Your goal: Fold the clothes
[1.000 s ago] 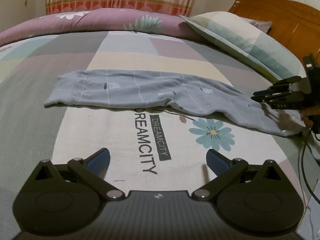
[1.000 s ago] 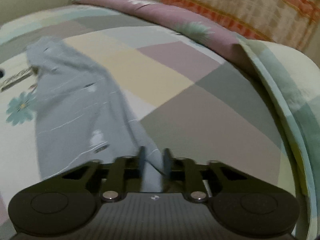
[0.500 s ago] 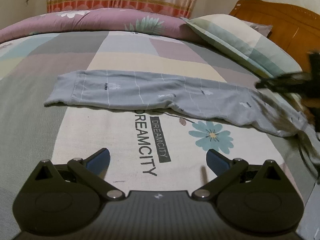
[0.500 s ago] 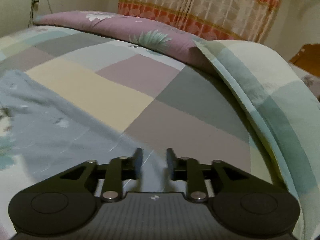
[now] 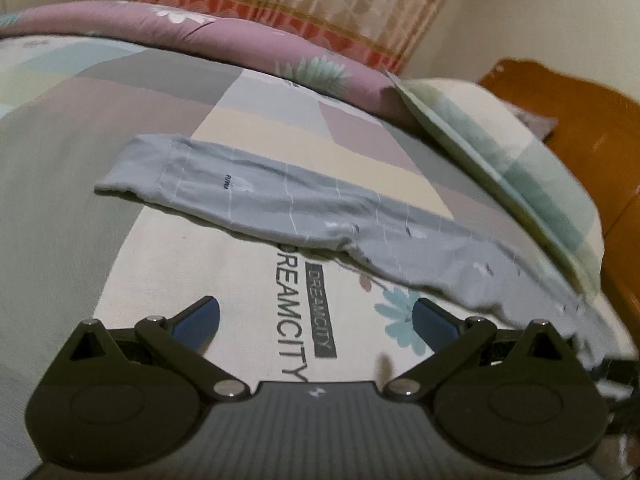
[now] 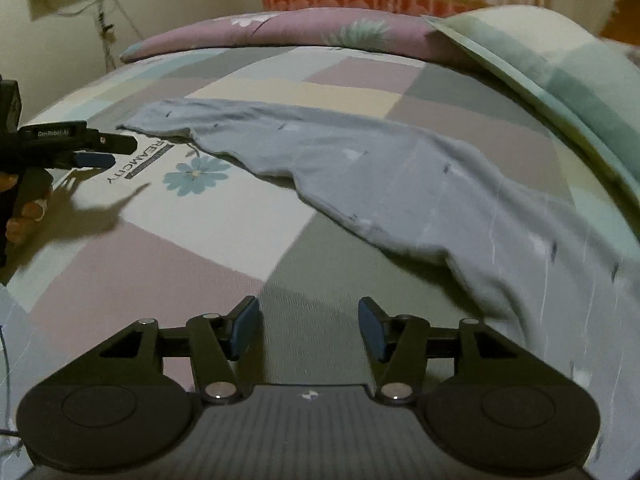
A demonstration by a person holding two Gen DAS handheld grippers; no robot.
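A pair of grey-blue trousers (image 5: 304, 204) lies stretched in a long strip across a bed, its cuffed end toward the far left of the left wrist view and its wider end trailing off to the right beneath the edge of a pillow (image 5: 516, 148). The garment, printed with small white and dark marks, rests flat on a patchwork bedsheet (image 5: 80, 160) of grey, cream, mauve and green blocks, and partly covers lettering that reads "DREAMCITY" beside a blue flower print (image 5: 400, 320).

Seen from the right wrist view, the same trousers (image 6: 400, 168) run diagonally from the middle of the bed down to the right edge, where the fabric bunches loosely.

The left gripper (image 5: 316, 316) hovers above the lettered cream panel, short of the garment, its blue-padded fingers (image 5: 198, 318) spread wide with nothing between them. The right gripper (image 6: 308, 328) hangs over a green block of the sheet just beside the trousers' near edge, its fingers (image 6: 244, 328) likewise apart and empty.

In the right wrist view the left gripper (image 6: 96, 152) appears side-on at the far left, held by a person's hand (image 6: 24, 208), casting a shadow on the sheet.

A rolled mauve floral quilt (image 5: 240, 40) lies along the far side of the bed before a patterned curtain (image 5: 304, 4); a wooden headboard (image 5: 580, 120) stands behind the pillow.
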